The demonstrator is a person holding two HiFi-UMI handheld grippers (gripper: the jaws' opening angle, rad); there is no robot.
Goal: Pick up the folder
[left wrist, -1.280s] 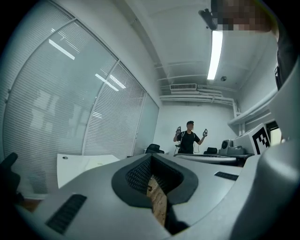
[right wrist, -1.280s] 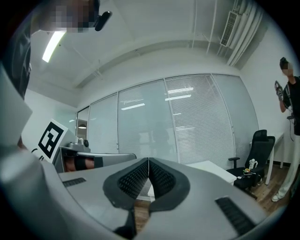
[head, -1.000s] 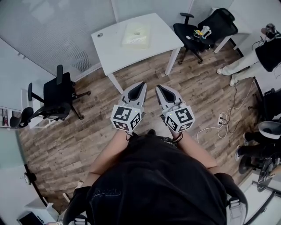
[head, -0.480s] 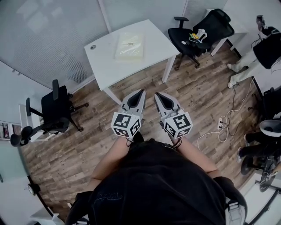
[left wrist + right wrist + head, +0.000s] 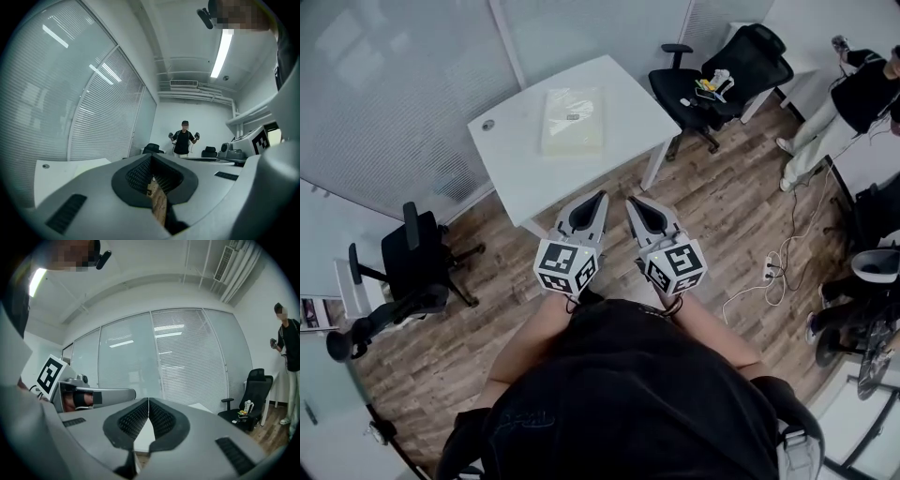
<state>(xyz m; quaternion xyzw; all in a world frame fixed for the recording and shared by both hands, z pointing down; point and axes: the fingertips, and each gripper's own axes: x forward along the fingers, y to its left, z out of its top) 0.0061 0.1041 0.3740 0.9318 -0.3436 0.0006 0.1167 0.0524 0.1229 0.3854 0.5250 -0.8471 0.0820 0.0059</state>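
In the head view a pale yellow folder [image 5: 574, 120] lies flat on a white table [image 5: 516, 178] ahead of me. My left gripper [image 5: 602, 196] and right gripper [image 5: 629, 201] are held side by side in front of my body, pointing at the table's near edge, short of the folder. Both are shut with nothing between the jaws. In the left gripper view the left gripper [image 5: 151, 157] has closed jaws, with the table [image 5: 61, 171] at the left. The right gripper view shows the right gripper [image 5: 148, 400] closed, and white table top [image 5: 143, 439] shows below the tips.
A black office chair [image 5: 722, 75] with small items on its seat stands right of the table, and another chair [image 5: 408, 272] stands at the left. A person [image 5: 848, 98] stands at the far right. Cables and a power strip [image 5: 773, 267] lie on the wood floor. Glass walls with blinds [image 5: 394, 84] are behind the table.
The table and folder have drawn nearer to the grippers and shifted left and down in the head view. Both grippers stay shut, side by side.
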